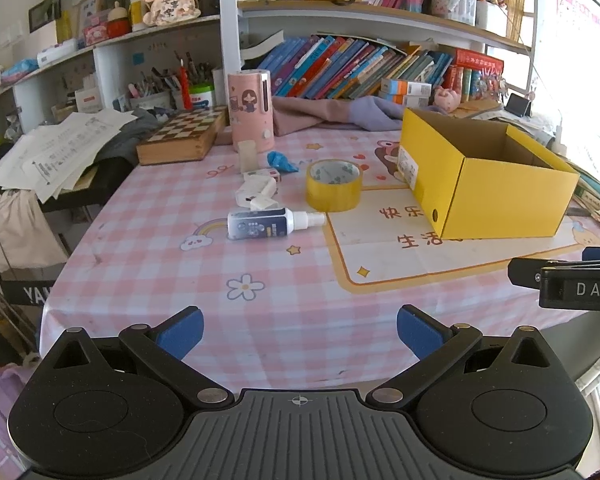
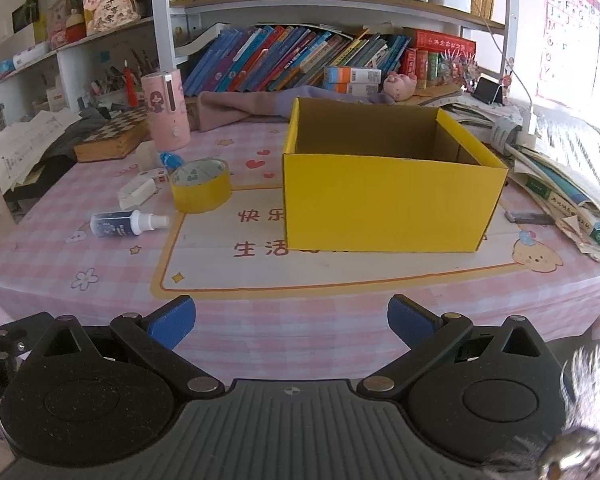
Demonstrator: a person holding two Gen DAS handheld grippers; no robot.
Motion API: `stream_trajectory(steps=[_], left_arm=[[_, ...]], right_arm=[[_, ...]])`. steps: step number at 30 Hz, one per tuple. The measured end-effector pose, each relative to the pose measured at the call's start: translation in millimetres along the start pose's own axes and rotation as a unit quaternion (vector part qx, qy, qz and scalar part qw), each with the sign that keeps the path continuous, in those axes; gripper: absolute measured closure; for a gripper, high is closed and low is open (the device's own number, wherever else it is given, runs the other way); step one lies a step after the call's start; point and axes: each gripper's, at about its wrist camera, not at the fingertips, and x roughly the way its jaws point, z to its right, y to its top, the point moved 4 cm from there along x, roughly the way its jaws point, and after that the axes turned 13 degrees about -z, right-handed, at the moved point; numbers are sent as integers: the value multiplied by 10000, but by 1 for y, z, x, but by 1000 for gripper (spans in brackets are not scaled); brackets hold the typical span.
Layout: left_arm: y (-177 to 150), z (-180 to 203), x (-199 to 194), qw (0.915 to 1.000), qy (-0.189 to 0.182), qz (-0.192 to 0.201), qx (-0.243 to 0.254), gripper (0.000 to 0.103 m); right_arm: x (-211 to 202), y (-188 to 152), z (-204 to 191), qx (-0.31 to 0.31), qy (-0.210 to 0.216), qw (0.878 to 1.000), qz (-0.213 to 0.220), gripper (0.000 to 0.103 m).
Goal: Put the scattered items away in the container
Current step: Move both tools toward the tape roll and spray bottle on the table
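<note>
Both tongs wide and empty: left gripper (image 1: 300, 334) and right gripper (image 2: 291, 326) hover over the table's near edge. Nearest target is the spray bottle (image 1: 269, 223), lying flat at 11 o'clock of the left gripper; best pinched across its body, then the tape roll (image 1: 333, 185) and white packets (image 1: 257, 193) beyond. Only the right view shows inside the yellow box (image 2: 388, 204) at 12 o'clock; what can be seen looks empty.

Right tongs (image 2: 291, 326) spread wide, nothing between; yellow box (image 2: 388, 202) ahead, tape roll (image 2: 201, 190) left.
</note>
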Motion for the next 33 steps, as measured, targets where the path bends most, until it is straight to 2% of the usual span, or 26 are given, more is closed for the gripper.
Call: stream_trajectory(steps=[8, 23, 33], left_arm=[[-1, -6, 0, 10000, -2, 31, -36, 0], [-3, -26, -3, 9997, 29, 69, -233, 0], [-2, -35, -5, 9994, 227, 137, -244, 0]], right_arm=[[-2, 2, -7, -24, 97, 9999, 38, 0], [0, 11, -36, -450, 178, 9988, -6, 0], [5, 19, -53, -578, 443, 9973, 33, 3]])
